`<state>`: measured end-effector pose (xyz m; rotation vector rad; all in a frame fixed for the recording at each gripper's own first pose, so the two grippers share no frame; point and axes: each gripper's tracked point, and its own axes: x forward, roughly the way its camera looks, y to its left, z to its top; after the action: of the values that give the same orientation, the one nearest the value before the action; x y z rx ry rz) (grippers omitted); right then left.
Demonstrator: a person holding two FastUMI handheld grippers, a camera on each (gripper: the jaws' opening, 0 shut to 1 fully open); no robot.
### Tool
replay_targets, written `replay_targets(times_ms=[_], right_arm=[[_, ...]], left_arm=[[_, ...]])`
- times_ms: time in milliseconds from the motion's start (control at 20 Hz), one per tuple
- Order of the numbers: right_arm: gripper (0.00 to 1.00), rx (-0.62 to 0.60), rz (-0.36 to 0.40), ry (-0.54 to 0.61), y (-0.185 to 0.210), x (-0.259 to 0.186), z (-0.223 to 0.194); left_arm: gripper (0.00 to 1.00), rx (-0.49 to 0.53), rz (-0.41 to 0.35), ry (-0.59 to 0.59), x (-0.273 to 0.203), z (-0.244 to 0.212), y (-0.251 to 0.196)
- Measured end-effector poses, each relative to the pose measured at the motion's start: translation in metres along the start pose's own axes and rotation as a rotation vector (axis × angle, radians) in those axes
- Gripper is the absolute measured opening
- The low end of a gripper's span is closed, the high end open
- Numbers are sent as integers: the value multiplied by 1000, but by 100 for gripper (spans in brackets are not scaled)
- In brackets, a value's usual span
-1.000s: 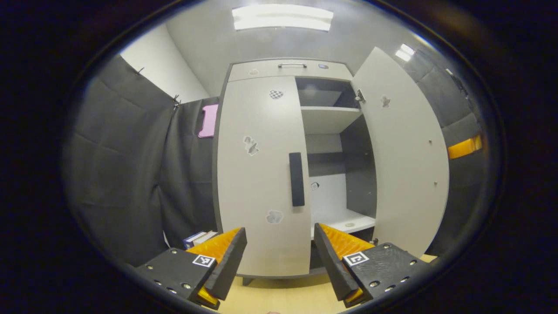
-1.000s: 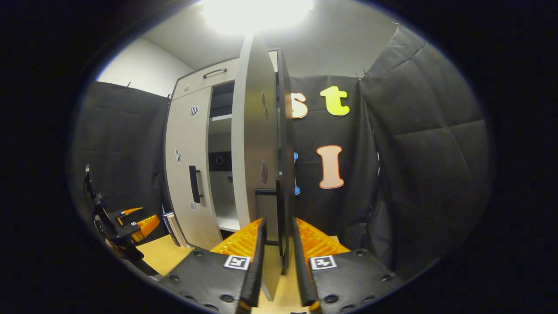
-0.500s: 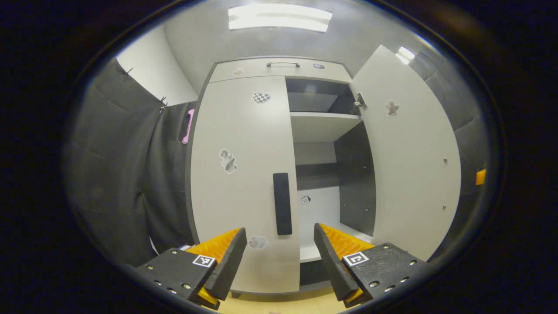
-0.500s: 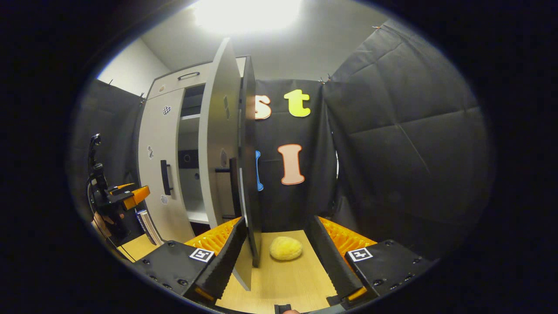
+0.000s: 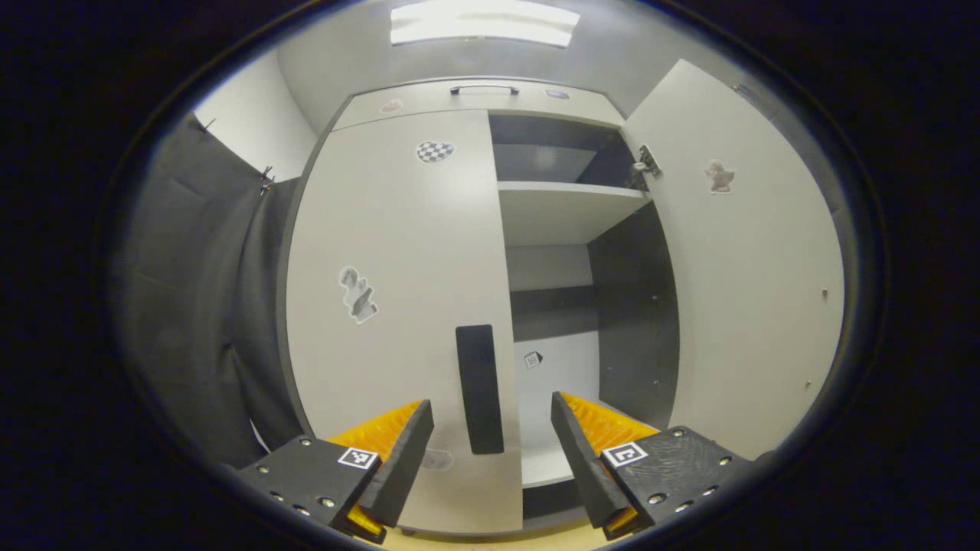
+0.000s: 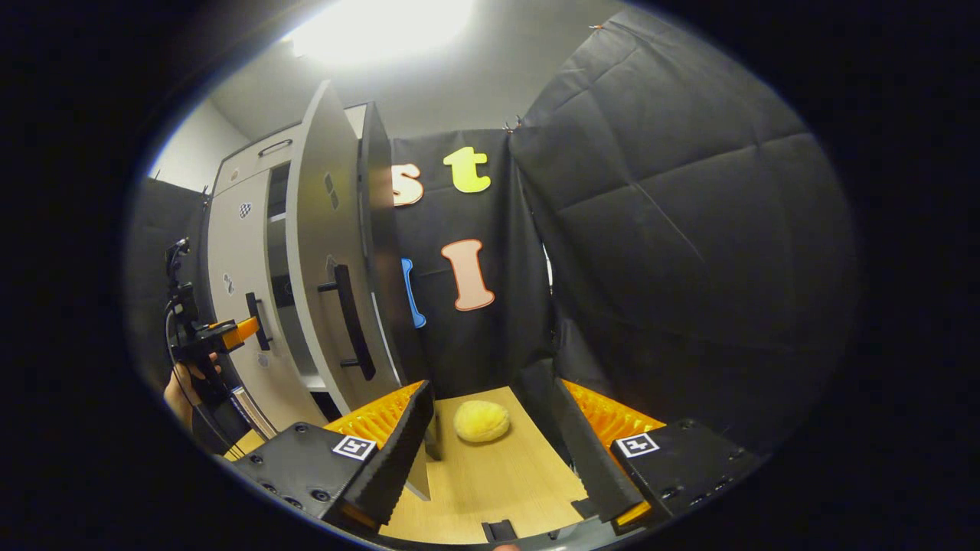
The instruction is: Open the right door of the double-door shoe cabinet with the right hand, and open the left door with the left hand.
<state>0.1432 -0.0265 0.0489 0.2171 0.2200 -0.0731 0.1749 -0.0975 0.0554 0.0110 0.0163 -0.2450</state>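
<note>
My left gripper (image 5: 490,451) has its jaws spread wide, the left door's handle (image 5: 478,389) standing between them with nothing pinched. That handle is a flat, matte black upright bar on the smooth pale left door (image 5: 398,306), which sits flush and shut. Three stickers dot its face, one of them checkered (image 5: 434,151).

The right door (image 5: 754,283) stands swung open. Its plain inner side carries one sticker and a metal hinge (image 5: 647,162) near the top. Inside the shoe cabinet (image 5: 490,99) I see dark side walls, an upper pale shelf (image 5: 563,207) and a lower white shelf (image 5: 547,467). Nothing sits on either that I can make out; a small tag (image 5: 533,358) is stuck to the back panel. Above the doors runs a drawer front with one slim metal pull (image 5: 484,89).

My right gripper (image 6: 494,467) also has its jaws spread and holds nothing. Beside its left finger stands the open door's edge, with its black bar handle (image 6: 354,325) above. Ahead, one round, fuzzy yellow ball (image 6: 481,421) lies on the wood-grain floor (image 6: 505,482).
</note>
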Motion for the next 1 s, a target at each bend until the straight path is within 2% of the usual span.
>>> replay_targets(times_ms=[300,550,650,700,800,850,950,1000], right_arm=[[98,-4,-65,12,-26,-4,-4],[98,-23,-89,36,-34,-5,-10],[98,-33,-95,45,-34,-5,-12],[98,-40,-97,48,-36,-6,-13],[98,-52,-95,52,-36,-6,-11],[98,-56,-94,51,-36,-6,-11],[98,-63,-91,49,-37,-5,-11],[98,-65,-88,49,-36,-6,-11]], left_arm=[[90,-32,18,40,36,-14,12],[91,-86,24,87,52,-27,18],[68,-132,24,100,56,-34,19],[63,-146,19,110,58,-37,18],[63,-165,14,121,60,-40,18],[63,-175,-12,117,60,-39,13],[41,-167,-9,115,63,-38,7],[36,-143,-3,115,61,-37,7]])
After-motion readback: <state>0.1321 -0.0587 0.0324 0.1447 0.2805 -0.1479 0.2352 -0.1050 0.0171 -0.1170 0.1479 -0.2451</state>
